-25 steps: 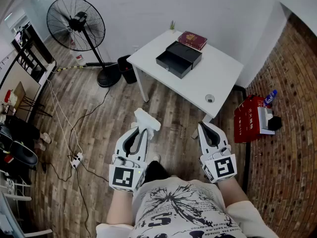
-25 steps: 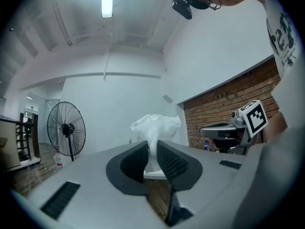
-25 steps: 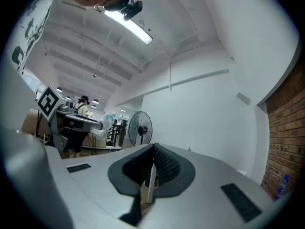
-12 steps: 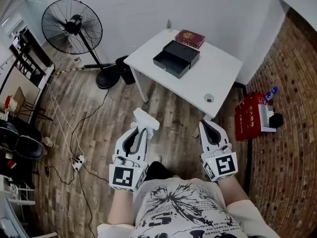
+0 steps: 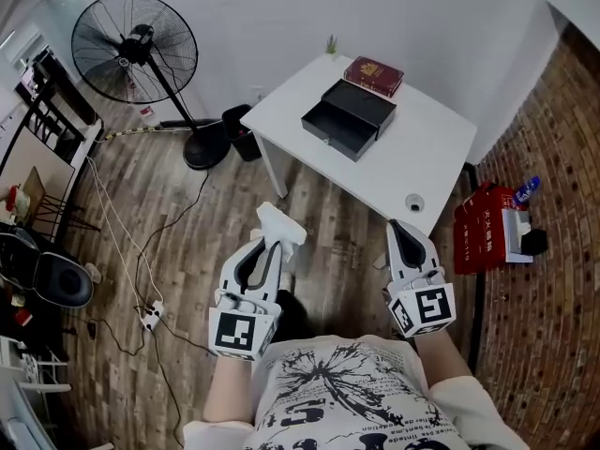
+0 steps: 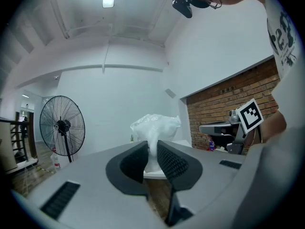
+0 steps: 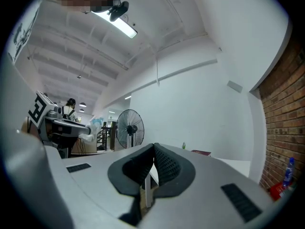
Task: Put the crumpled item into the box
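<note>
A white crumpled item [image 5: 278, 225] [image 6: 155, 128] sticks out of my left gripper [image 5: 271, 247] [image 6: 152, 151], whose jaws are shut on its lower part. It hangs over the wooden floor, short of the white table [image 5: 412, 162]. An open black box [image 5: 348, 119] sits on that table's far part. At the right, my right gripper [image 5: 401, 232] [image 7: 152, 163] is shut with nothing between its jaws, close to the table's near corner.
A dark red book [image 5: 373, 74] lies behind the box. A small round object [image 5: 413, 202] rests near the table's front edge. A standing fan [image 5: 133, 37] and a black bin [image 5: 242, 129] are left of the table. Cables [image 5: 122, 242] cross the floor. A red crate [image 5: 483, 228] stands at the right.
The view has shifted a little, so the table and box now sit slightly further right. Both grippers keep their pose, the left one still shut on the crumpled item.
</note>
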Demonstrator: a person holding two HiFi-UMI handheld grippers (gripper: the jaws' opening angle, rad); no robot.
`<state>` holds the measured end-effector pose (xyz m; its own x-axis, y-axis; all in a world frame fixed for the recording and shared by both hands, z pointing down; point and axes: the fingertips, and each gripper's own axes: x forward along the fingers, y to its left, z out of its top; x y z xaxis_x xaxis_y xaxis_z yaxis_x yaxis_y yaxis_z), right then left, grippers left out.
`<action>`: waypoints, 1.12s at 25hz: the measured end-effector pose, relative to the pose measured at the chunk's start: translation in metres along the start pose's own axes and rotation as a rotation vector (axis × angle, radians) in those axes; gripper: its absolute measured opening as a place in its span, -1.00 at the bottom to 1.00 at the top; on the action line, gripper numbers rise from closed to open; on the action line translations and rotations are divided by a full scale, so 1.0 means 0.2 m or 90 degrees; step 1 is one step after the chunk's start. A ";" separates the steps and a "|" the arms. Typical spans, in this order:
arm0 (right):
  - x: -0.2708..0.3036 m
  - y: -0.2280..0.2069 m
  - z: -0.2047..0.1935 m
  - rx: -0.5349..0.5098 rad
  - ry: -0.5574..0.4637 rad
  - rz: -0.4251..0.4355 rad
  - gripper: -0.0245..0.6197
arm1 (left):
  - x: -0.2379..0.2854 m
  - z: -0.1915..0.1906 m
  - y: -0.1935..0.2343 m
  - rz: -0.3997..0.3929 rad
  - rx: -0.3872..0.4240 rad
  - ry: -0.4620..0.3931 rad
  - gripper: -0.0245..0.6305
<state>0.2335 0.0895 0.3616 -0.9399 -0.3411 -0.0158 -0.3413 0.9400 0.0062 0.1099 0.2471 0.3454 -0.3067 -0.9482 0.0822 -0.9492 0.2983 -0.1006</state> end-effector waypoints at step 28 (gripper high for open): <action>1.87 -0.19 -0.15 0.010 0.092 -0.262 -0.88 | 1.66 -0.21 1.44 -0.292 -0.017 0.058 -0.71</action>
<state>-0.1060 -0.0739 0.3859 -0.7179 -0.6847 0.1259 -0.6889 0.7247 0.0132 -0.2687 0.0234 0.3848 0.1417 -0.9696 0.1996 -0.9893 -0.1460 -0.0071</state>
